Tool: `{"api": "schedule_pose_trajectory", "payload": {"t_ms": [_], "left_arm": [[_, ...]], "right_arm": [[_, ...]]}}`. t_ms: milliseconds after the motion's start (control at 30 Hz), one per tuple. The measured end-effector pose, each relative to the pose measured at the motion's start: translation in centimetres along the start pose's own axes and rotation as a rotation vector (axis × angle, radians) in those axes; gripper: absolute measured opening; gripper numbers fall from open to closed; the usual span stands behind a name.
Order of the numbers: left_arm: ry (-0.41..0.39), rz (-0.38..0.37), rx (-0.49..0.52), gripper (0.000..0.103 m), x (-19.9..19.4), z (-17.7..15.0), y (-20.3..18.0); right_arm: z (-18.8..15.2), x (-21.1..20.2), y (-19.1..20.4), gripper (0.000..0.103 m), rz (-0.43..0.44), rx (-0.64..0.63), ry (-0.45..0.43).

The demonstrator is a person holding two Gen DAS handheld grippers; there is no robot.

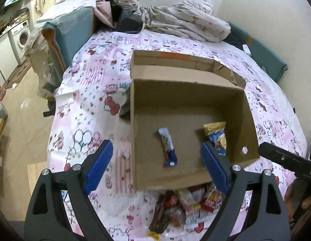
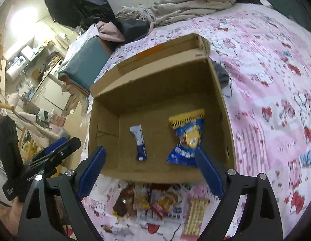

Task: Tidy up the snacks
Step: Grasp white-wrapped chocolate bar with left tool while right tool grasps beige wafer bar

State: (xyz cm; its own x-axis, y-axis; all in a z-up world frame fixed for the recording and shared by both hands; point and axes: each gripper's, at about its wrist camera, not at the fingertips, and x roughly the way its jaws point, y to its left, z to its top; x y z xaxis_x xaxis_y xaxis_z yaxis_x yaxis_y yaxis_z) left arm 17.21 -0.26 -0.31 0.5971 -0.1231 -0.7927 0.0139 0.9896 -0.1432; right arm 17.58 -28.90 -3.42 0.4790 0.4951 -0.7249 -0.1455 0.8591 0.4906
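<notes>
An open cardboard box (image 1: 147,108) (image 2: 107,124) stands on a pink patterned bedsheet. Inside lie a blue-and-white bar wrapper (image 1: 168,146) (image 2: 139,142) and a yellow-and-blue snack bag (image 1: 216,134) (image 2: 186,138). A pile of loose snack packets (image 1: 181,202) (image 2: 155,200) lies on the sheet in front of the box. My left gripper (image 1: 156,156) is open and empty above the box's near edge. My right gripper (image 2: 150,160) is open and empty over the box's near wall; its right pad (image 2: 209,172) is beside the snack bag.
Crumpled bedding and clothes (image 1: 185,22) lie at the far end of the bed. A teal cushion (image 1: 73,32) leans at the far left. The other gripper shows at the right edge of the left view (image 1: 286,160) and at the left of the right view (image 2: 51,154).
</notes>
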Motion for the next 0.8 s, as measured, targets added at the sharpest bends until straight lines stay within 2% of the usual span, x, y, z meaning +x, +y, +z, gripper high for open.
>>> {"api": "schedule_pose_trajectory", "payload": {"t_ms": [167, 333, 433, 667, 800], "left_arm": [[0.016, 0.02, 0.002, 0.087, -1.2, -1.3, 0.5], [0.077, 0.004, -0.006, 0.087, -1.9, -2.8, 1.2], [0.154, -0.025, -0.014, 0.087, -1.6, -4.0, 1.5], [0.284, -0.034, -0.008, 0.087, -1.3, -7.2, 1.9], [0.37, -0.042, 0.022, 0.087, -0.5, -8.8, 1.4]], "right_arm": [[-1.7, -1.1, -0.5, 0.092, -0.016, 0.039, 0.002], [-3.4, -1.6, -1.0, 0.092, -0.021, 0.081, 0.022], [-4.4, -1.7, -1.1, 0.092, -0.029, 0.096, 0.036], [-6.6, -1.1, -2.0, 0.092, -0.07, 0.159, 0.113], [-8.4, 0.1, -3.6, 0.092, -0.045, 0.258, 0.196]]}}
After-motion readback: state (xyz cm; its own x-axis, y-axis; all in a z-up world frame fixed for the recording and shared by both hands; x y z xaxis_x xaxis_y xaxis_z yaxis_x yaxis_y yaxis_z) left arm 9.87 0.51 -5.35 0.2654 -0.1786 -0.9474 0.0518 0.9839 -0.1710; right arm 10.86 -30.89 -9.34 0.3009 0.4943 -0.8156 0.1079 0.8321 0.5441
